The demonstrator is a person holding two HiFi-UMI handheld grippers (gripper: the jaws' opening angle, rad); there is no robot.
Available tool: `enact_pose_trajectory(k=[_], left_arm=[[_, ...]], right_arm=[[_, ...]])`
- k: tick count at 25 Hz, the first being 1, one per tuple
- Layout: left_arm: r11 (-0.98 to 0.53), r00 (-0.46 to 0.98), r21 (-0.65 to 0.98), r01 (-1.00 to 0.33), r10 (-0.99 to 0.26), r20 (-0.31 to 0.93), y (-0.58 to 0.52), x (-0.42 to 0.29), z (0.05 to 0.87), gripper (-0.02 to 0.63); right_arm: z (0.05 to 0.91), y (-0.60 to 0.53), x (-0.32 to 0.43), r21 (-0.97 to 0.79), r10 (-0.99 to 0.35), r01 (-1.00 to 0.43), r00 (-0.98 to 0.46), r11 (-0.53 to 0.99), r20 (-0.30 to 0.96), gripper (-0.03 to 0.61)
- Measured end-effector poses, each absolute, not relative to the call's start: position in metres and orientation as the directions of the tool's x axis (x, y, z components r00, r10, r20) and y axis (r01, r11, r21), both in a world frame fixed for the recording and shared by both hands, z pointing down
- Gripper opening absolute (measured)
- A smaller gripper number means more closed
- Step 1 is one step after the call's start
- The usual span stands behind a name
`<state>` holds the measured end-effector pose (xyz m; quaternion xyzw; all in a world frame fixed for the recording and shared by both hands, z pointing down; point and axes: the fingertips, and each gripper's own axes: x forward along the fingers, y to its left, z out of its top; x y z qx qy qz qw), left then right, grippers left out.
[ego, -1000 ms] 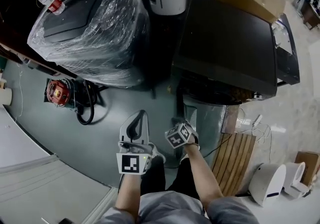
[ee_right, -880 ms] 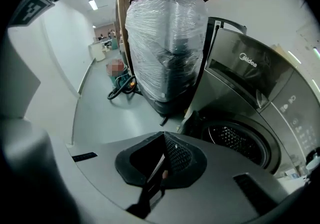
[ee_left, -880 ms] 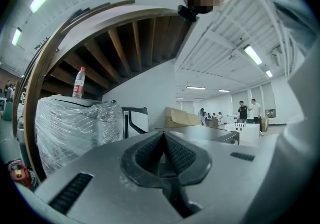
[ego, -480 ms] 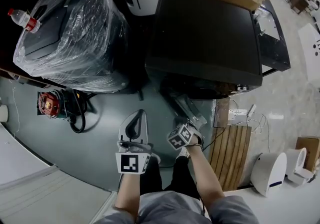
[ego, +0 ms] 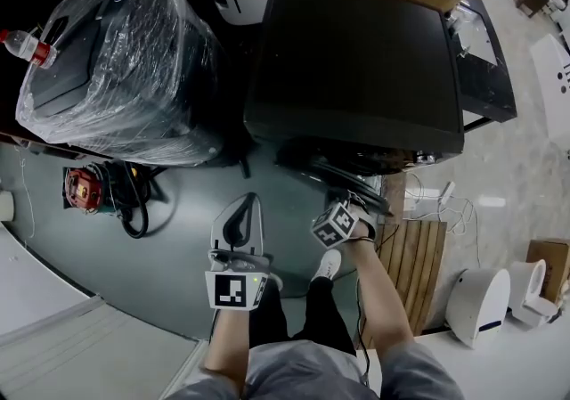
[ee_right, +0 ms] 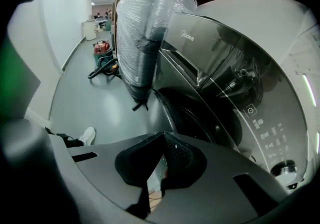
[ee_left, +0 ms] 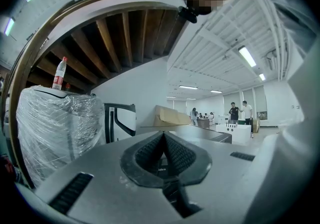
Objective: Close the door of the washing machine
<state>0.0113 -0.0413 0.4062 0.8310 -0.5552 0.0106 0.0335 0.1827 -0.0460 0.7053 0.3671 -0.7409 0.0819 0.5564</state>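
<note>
A dark front-loading washing machine (ego: 356,60) fills the middle of the head view. Its round door (ego: 337,177) lies almost flat against the front, showing only as a thin edge. My right gripper (ego: 359,208) is at that door's outer edge with its jaws shut and nothing held. In the right gripper view, the door (ee_right: 182,113) and the control panel (ee_right: 260,118) are close ahead of my right gripper (ee_right: 162,138). My left gripper (ego: 239,227) hangs over the floor left of the door, shut and empty; in its own view, my left gripper (ee_left: 163,135) points upward.
A plastic-wrapped machine (ego: 116,60) with a water bottle (ego: 25,44) on top stands left of the washer. A red device with a hose (ego: 82,186) sits on the floor. A wooden slatted board (ego: 410,273), cables (ego: 436,202) and a white appliance (ego: 481,300) are on the right.
The door has swung from wide open to nearly against the washer front. My right gripper has moved forward and right with it. The left gripper has stayed put.
</note>
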Motion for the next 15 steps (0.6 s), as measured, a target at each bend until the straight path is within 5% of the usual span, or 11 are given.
enact_pose_trajectory(k=[15], left_arm=[[-0.359,0.362,0.049,-0.932,-0.929,0.077,-0.045,0.003,0.415,0.000]], right_arm=[[0.701,-0.104,0.220,0.424,-0.572,-0.668,-0.003,0.612,0.820,-0.002]])
